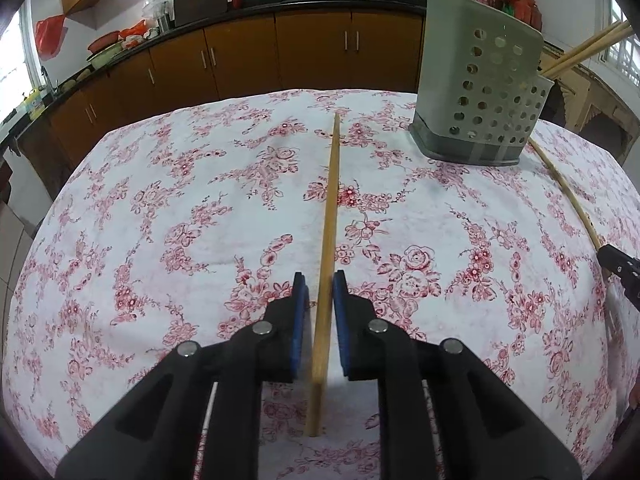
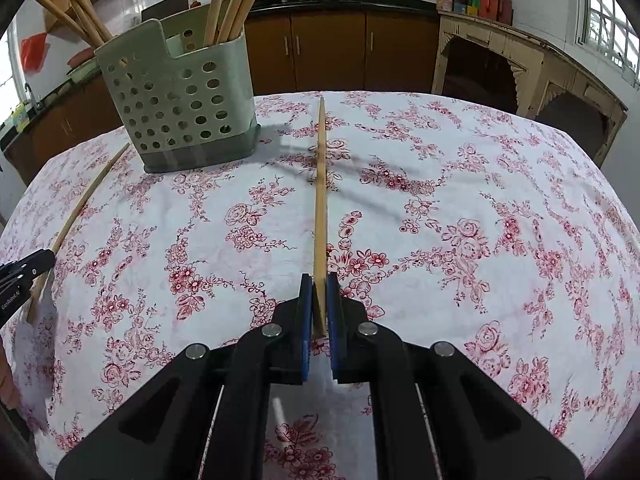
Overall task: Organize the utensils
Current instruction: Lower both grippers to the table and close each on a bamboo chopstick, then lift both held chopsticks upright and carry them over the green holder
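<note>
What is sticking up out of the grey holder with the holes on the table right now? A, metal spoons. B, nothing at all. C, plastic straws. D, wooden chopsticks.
D: the right wrist view shows several wooden chopsticks standing in the perforated grey holder on the floral tablecloth.

In my left wrist view the flowered red-and-white tablecloth (image 1: 180, 200) lies bare across the left and centre, so I have room there. At upper right the perforated grey plastic utensil holder (image 1: 480, 92) blocks the way, bamboo chopsticks (image 2: 232, 0) splaying from its top.
</note>
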`<state>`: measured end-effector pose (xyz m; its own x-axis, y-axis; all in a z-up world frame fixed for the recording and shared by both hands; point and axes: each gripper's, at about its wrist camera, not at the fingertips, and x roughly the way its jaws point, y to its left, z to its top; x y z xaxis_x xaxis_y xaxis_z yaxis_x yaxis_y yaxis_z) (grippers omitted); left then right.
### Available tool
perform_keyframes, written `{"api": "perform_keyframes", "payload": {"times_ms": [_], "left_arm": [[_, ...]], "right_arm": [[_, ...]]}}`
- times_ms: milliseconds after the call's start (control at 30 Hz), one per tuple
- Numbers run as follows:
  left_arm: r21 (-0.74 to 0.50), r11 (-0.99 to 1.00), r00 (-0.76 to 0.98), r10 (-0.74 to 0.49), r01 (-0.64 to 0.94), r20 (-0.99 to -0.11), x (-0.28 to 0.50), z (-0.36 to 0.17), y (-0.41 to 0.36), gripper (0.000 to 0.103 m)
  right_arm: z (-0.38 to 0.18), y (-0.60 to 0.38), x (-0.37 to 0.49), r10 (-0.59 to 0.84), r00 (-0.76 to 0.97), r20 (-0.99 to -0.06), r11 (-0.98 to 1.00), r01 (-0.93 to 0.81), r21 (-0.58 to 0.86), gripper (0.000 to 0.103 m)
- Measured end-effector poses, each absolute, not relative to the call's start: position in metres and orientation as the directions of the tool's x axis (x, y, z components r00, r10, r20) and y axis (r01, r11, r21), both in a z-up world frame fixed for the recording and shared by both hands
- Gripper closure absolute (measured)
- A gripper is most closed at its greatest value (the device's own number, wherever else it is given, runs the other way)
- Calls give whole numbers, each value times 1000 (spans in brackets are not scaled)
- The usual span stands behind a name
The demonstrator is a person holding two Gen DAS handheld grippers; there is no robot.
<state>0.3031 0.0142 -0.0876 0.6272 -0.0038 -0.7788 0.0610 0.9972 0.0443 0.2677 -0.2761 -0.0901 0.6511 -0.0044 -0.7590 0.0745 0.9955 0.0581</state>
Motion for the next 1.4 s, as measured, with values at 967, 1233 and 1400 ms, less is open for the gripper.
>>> {"api": "perform_keyframes", "payload": {"times_ms": [967, 1233, 1400], "left_arm": [[23, 997, 622, -30, 76, -783, 292, -86, 17, 70], [32, 996, 622, -28, 86, -782, 279, -85, 17, 95], [43, 994, 630, -33, 105, -776, 268, -75, 19, 95]], "right_arm": [[-91, -275, 270, -2, 651, -759, 995, 74, 61, 95], [-89, -284, 264, 32, 661, -750, 990, 83, 116, 95], [-69, -289, 245, 13, 719, -695, 991, 83, 104, 95]]}}
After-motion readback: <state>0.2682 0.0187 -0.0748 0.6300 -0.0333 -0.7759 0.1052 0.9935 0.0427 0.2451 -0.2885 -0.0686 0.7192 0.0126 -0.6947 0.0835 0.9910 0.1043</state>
